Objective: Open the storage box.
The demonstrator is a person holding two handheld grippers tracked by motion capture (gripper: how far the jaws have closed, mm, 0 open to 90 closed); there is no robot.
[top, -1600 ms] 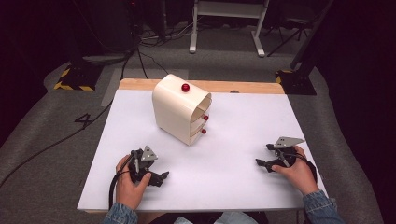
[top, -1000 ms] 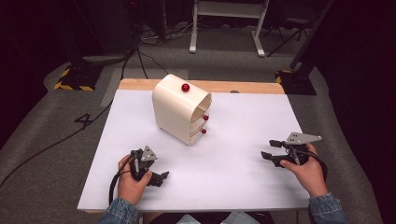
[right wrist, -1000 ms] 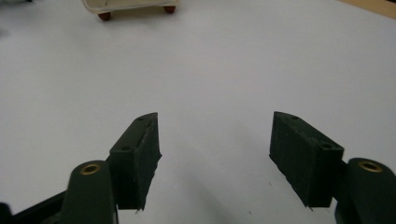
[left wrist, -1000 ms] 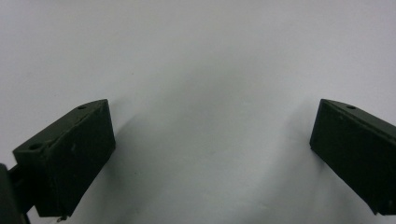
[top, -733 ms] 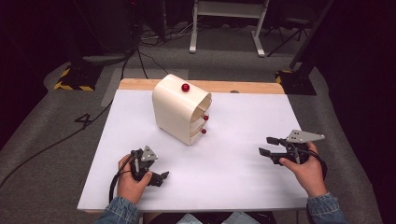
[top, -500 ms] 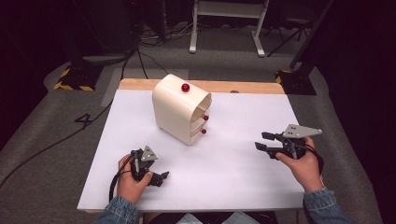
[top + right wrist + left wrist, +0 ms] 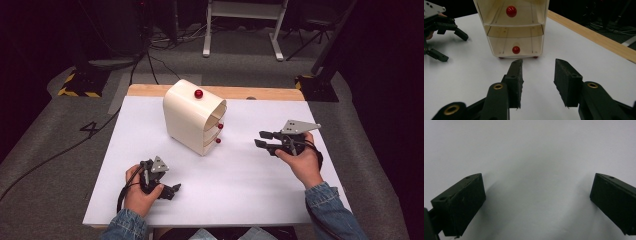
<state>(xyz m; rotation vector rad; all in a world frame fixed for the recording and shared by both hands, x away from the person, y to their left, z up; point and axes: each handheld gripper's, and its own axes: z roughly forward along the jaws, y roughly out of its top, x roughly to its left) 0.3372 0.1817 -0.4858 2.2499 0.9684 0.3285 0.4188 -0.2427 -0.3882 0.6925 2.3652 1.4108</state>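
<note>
A cream drawer cabinet (image 7: 192, 116) with red knobs (image 7: 199, 93) stands on the white table (image 7: 240, 170), its drawer fronts facing right. In the right gripper view its two drawers (image 7: 515, 27) show, each with a red knob (image 7: 516, 49). My right gripper (image 7: 263, 139) hovers open to the cabinet's right, jaws pointed at it, with nothing between them (image 7: 537, 80). My left gripper (image 7: 171, 190) rests open near the table's front left edge, aimed down at bare white surface (image 7: 537, 202). That left gripper (image 7: 441, 37) also appears far left in the right gripper view.
A wooden strip (image 7: 260, 93) runs along the table's far edge. Beyond it lie grey floor, cables (image 7: 150, 55), a white stand (image 7: 245, 30) and a yellow-black striped base (image 7: 80, 85). Open white surface lies between the two grippers.
My right gripper has lifted and moved left and forward toward the cabinet's drawer side. The left gripper has stayed put.
</note>
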